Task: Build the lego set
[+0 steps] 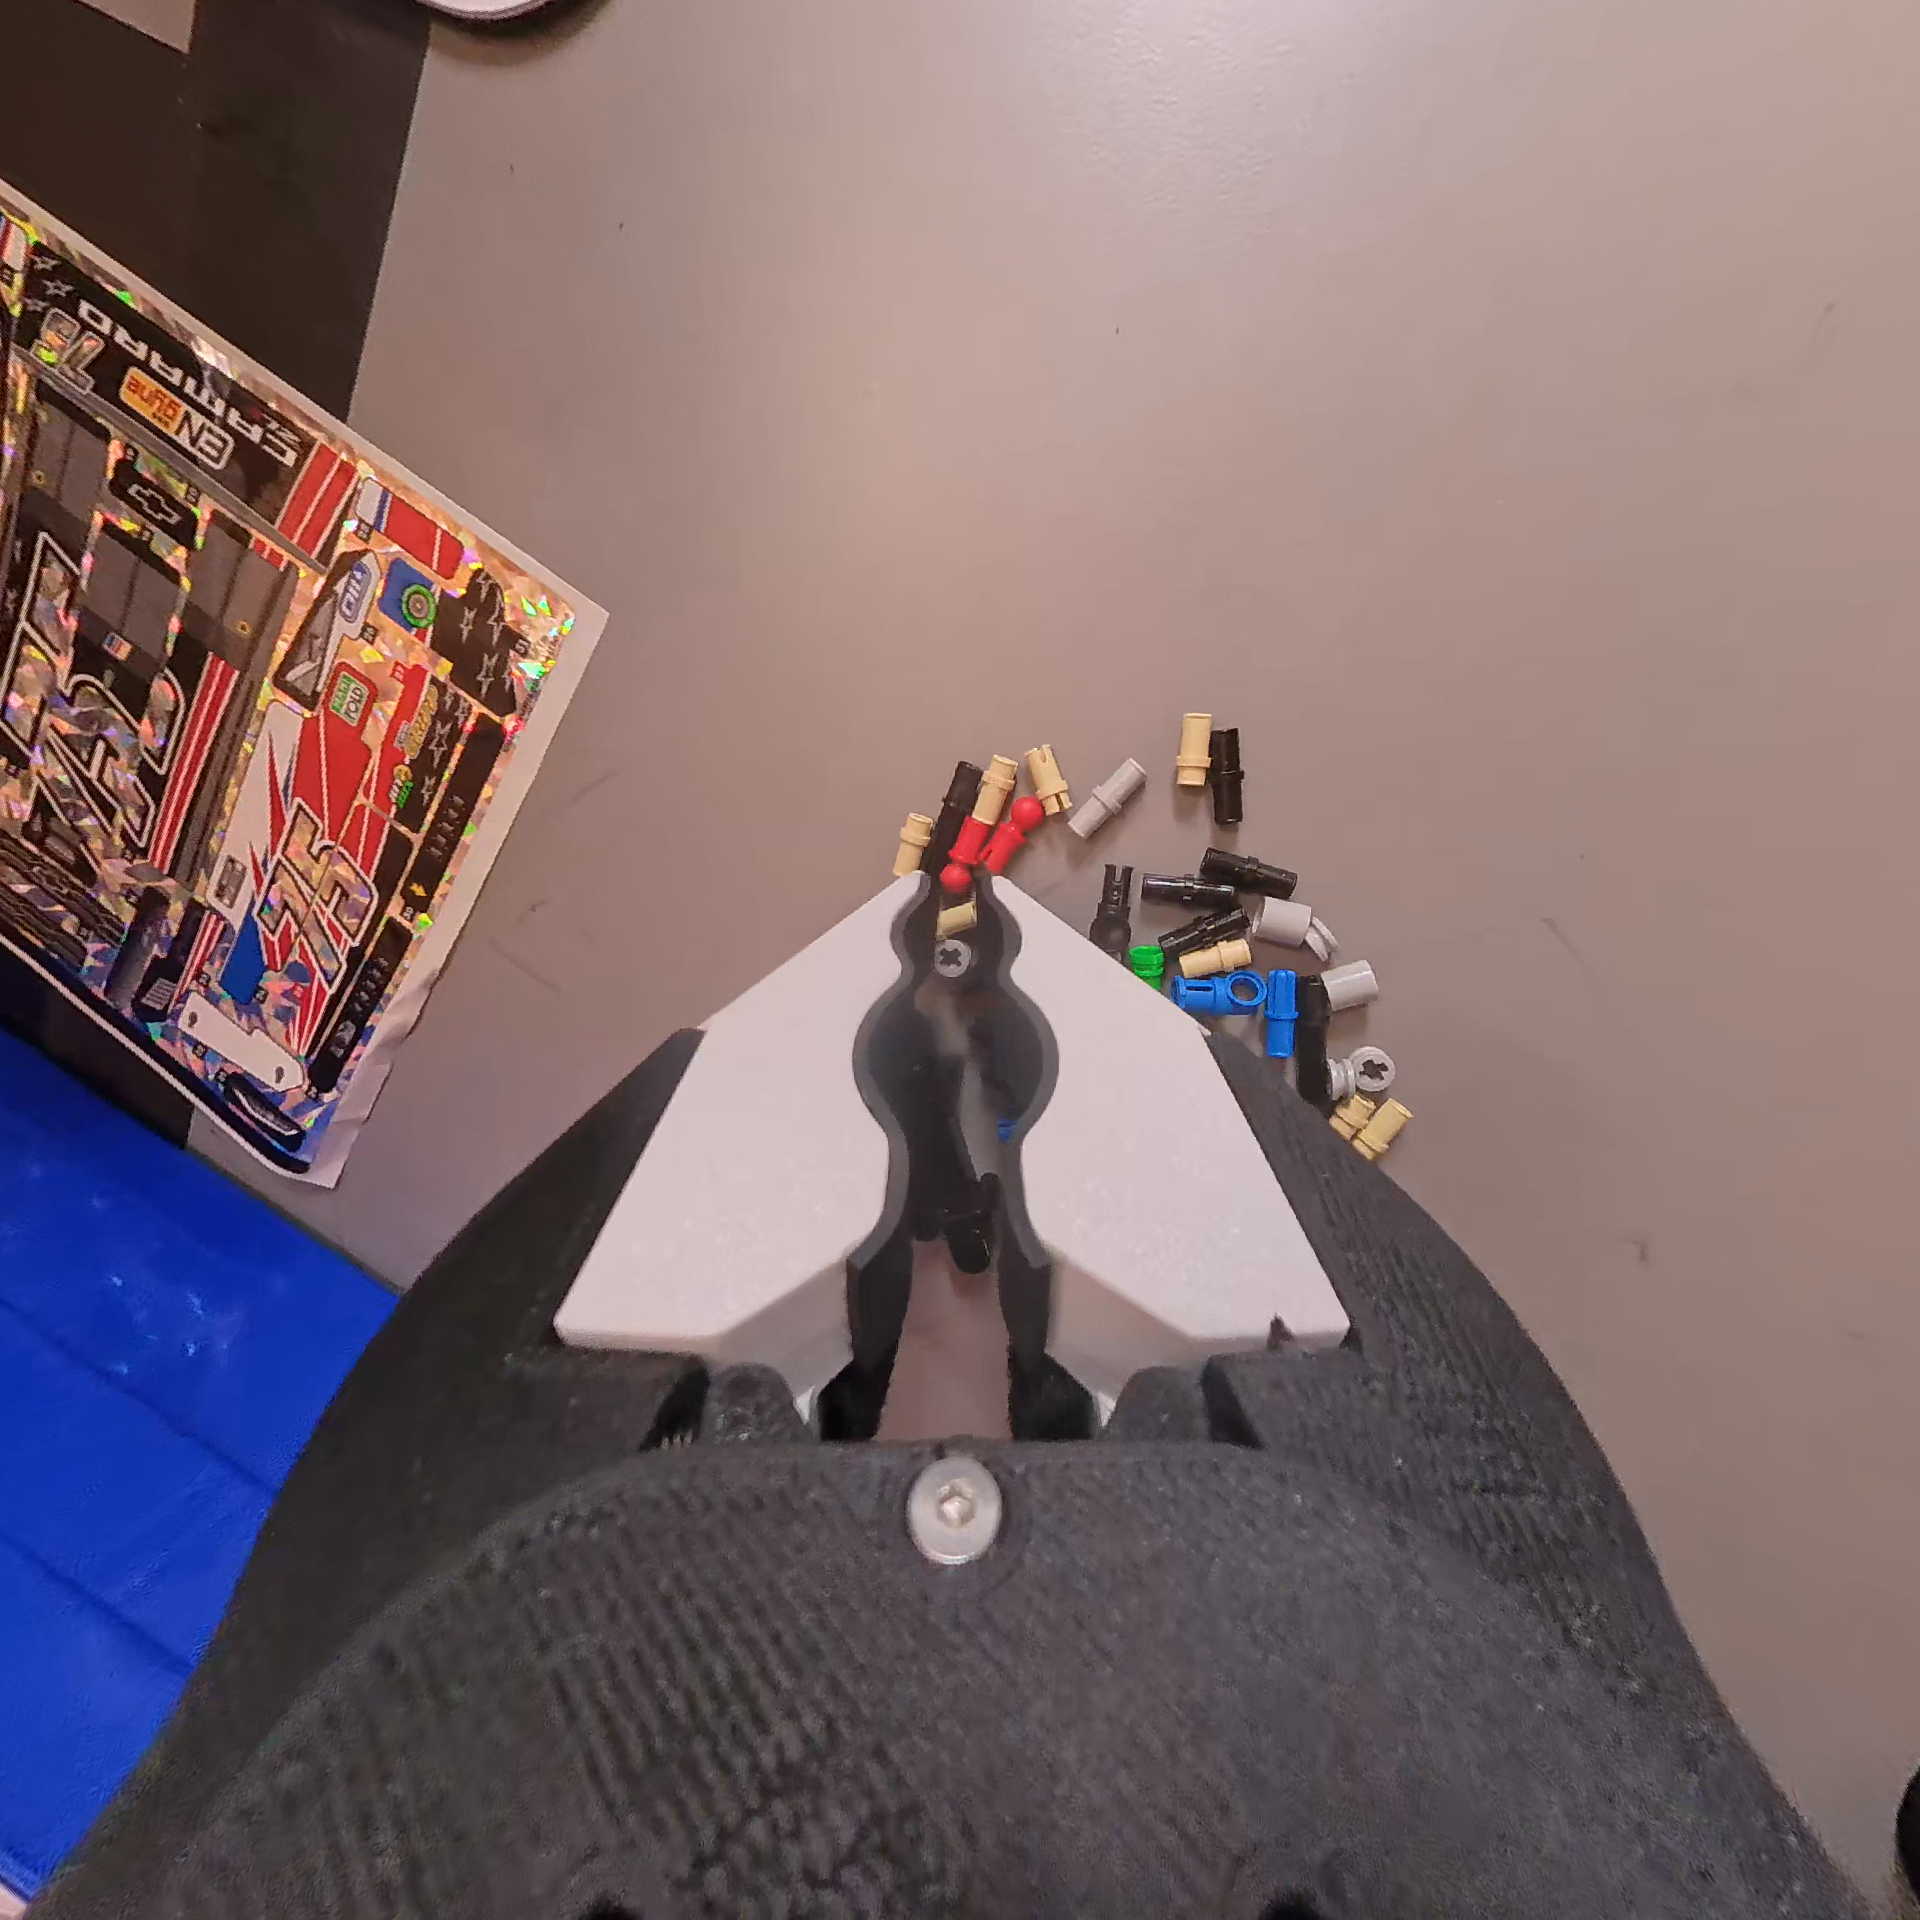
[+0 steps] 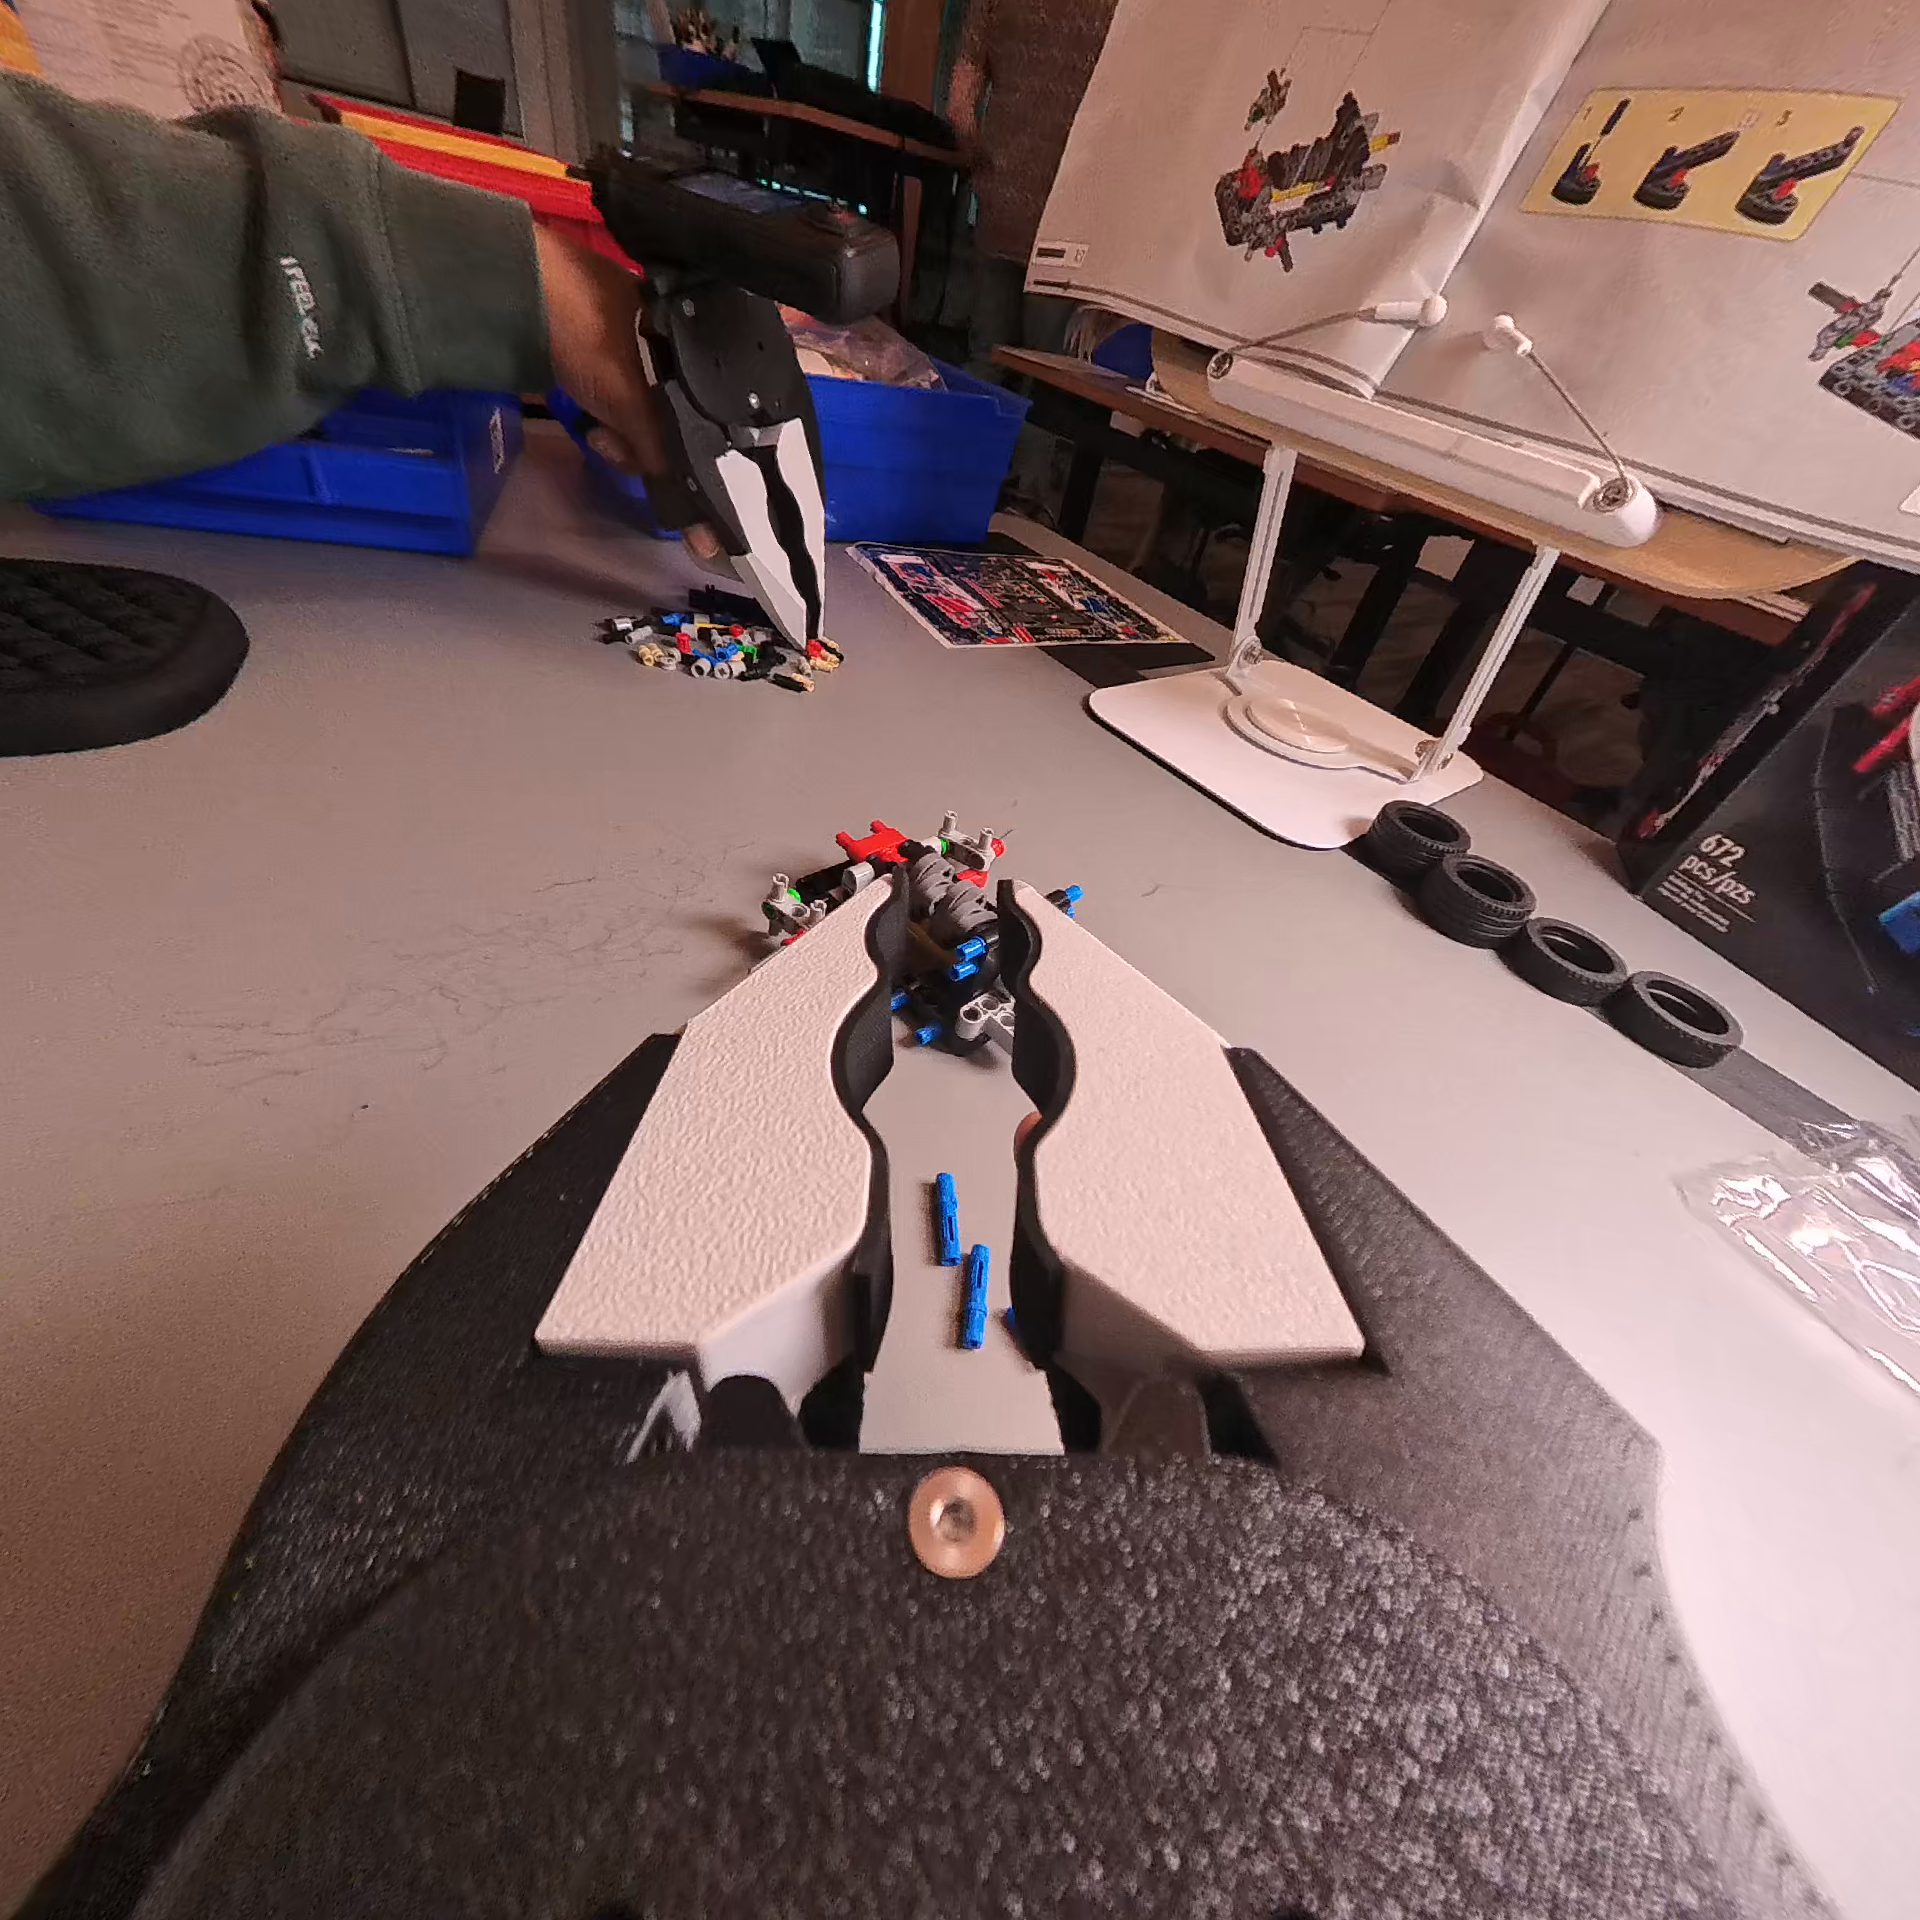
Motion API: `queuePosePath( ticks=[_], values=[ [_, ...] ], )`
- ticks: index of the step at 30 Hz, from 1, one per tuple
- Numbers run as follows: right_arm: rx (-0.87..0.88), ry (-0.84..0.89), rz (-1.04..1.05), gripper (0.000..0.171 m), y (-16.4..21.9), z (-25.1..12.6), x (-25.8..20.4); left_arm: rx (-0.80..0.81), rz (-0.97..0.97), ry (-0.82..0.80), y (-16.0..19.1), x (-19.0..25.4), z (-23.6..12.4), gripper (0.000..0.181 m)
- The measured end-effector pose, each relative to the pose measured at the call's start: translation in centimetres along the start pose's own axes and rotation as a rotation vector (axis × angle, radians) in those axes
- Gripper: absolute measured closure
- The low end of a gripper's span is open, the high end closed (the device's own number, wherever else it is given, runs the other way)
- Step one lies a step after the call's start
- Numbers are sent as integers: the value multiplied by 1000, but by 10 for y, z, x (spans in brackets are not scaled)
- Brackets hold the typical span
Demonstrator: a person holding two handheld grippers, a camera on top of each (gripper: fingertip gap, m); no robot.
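Grey tabletop (image 2: 416,935) runs under both my tools, scuffed in places, with blue bins (image 2: 914,447) and shelving behind it.

My left gripper (image 1: 954,883) points straight down into the pile of small connector pins (image 1: 1226,925), its white fingers (image 1: 790,1122) drawn nearly together. The tips sit right at a red ball-ended pin (image 1: 966,847), with a tan pin (image 1: 957,916) showing in the narrow gap just behind them (whether the red one is actually pinched I cannot tell). From the right wrist view that same gripper (image 2: 805,634) stands almost upright over the pile (image 2: 717,655), held by my hand in a green sleeve (image 2: 208,281).

My right gripper (image 2: 951,894) hovers low with its jaws apart, gripping nothing. The half-built lego chassis (image 2: 925,914) lies on the table at and between its tips, red, grey and black with blue pins sticking out. Two loose blue pins (image 2: 961,1257) lie on the table between the fingers, closer to me.

Further out, a shiny sticker sheet (image 1: 239,675) lies flat left of the pin pile. Four black tyres (image 2: 1548,935) sit in a row at the right, beside the dark set box (image 2: 1787,831). A white stand (image 2: 1288,748) holds the open instruction booklet (image 2: 1455,187) above them, and a black pad (image 2: 94,644) rests at the far left.
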State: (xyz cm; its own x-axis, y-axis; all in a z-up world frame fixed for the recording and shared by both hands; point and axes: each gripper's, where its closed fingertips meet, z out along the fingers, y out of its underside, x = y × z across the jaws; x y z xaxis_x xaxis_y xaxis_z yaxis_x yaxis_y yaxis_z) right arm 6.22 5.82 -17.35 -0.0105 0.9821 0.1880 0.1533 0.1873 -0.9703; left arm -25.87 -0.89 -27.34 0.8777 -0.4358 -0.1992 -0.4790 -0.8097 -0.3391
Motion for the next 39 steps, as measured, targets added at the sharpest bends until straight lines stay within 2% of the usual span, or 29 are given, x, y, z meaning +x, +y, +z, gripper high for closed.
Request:
queuePosePath(
  ticks=[17,24,27,30,36,39],
  values=[
    [-9,-6,-4,157,2,0,-1,19,25,22,-5,2,1,178],
    [-3,-7,-6,157,0,-1,-1,111,6,-34,-8,4,-16,179],
    [2,-9,-8,157,-1,-1,-2,201,-10,-61,-17,8,-35,179],
    [17,-15,-7,157,-6,0,-5,376,-51,-6,-41,29,-63,179],
    [118,-129,121,157,-41,8,-34,761,-97,322,-108,124,-118,179],
    [133,-181,112,156,-54,11,-54,884,-112,519,-134,173,-139,179]
  ],
)
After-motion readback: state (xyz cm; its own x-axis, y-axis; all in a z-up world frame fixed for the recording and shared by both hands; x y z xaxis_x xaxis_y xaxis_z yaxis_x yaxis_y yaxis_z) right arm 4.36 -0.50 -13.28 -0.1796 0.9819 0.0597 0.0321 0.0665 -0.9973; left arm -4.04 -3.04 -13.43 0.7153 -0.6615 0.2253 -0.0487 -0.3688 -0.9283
